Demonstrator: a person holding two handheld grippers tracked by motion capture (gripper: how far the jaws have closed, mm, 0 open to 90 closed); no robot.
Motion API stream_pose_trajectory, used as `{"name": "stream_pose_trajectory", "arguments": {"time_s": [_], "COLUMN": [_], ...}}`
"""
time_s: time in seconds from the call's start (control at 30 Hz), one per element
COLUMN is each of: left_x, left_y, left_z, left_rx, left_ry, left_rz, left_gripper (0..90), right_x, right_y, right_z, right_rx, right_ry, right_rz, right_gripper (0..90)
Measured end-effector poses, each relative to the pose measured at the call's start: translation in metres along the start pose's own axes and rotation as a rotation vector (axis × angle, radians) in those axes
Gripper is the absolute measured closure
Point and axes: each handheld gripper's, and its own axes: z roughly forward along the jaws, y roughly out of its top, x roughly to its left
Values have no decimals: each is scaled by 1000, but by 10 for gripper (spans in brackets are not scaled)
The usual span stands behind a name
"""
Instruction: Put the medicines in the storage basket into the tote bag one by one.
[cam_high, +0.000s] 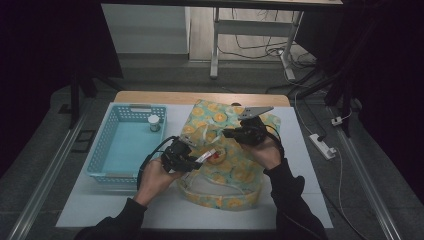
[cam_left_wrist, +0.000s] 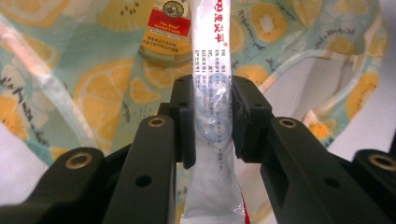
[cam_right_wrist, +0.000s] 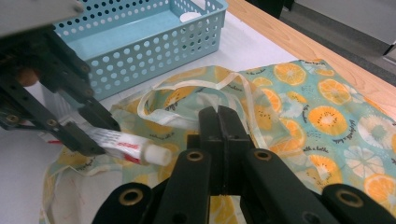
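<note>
Left hand-held gripper (cam_left_wrist: 212, 122) is clamping a white ointment tube (cam_left_wrist: 211, 93) above the fruit-print bag (cam_high: 227, 165).
The right gripper view is showing the tube's cap (cam_right_wrist: 156, 155) pointing toward the closed right hand-held gripper (cam_right_wrist: 218, 122).

Glossy plastic tube (cam_left_wrist: 211, 112), matt printed cloth bag (cam_right_wrist: 299, 107), perforated, seemingly plastic basket (cam_high: 117, 145)
</note>
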Motion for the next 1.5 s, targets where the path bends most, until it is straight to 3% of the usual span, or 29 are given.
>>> {"name": "stream_pose_trajectory", "arguments": {"time_s": [0.67, 1.3, 1.5], "left_x": [13, 32, 37], "left_y": [30, 42, 43], "left_z": [38, 62, 64], "left_rx": [3, 9, -9], "left_ry": [64, 115, 126], "left_rz": [-32, -79, -86], "left_gripper": [723, 722, 718], "right_x": [1, 1, 1], "right_y": [0, -1, -2], "right_z": [2, 5, 6], "right_rx": [2, 14, 16], "right_ry": [0, -10, -12], "right_rz": [0, -7, -8], "right_gripper": [900, 900, 900]}}
